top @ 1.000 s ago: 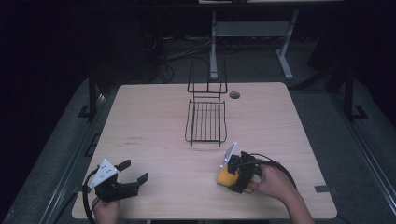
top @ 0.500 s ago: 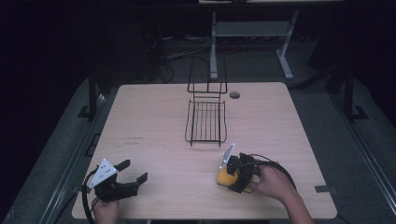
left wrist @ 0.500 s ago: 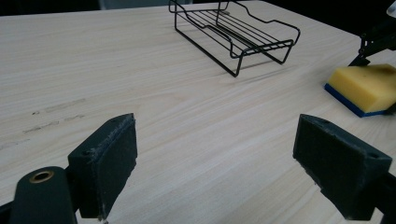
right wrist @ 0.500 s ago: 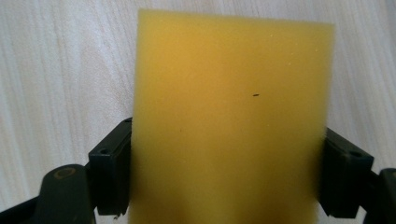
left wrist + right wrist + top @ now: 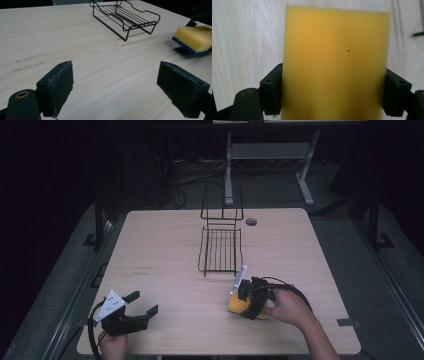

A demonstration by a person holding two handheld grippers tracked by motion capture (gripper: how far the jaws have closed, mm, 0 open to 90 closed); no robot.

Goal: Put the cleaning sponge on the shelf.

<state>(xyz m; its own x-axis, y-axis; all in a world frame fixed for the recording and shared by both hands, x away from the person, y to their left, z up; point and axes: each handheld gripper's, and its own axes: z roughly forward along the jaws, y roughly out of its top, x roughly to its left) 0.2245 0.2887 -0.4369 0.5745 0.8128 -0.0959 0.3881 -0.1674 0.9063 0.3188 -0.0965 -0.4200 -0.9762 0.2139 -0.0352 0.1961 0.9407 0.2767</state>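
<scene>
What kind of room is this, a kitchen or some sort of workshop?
Most likely a lab or test workshop, not a kitchen. A bare wooden table stands in a dark room with cables and metal frames behind it. On it are only a wire rack and a yellow sponge held in the right hand-held gripper.

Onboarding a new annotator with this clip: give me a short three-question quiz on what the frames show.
1. True or false: the left gripper holds the yellow foam sponge with the blue underside.
2. Which gripper's jaws flank the sponge: A left, B right?
3. What stands at the middle of the pale wooden table?

Key: 1 false, its jaws stand open over bare wood. 2 B. 3 the black wire rack, with nothing in it.
</scene>
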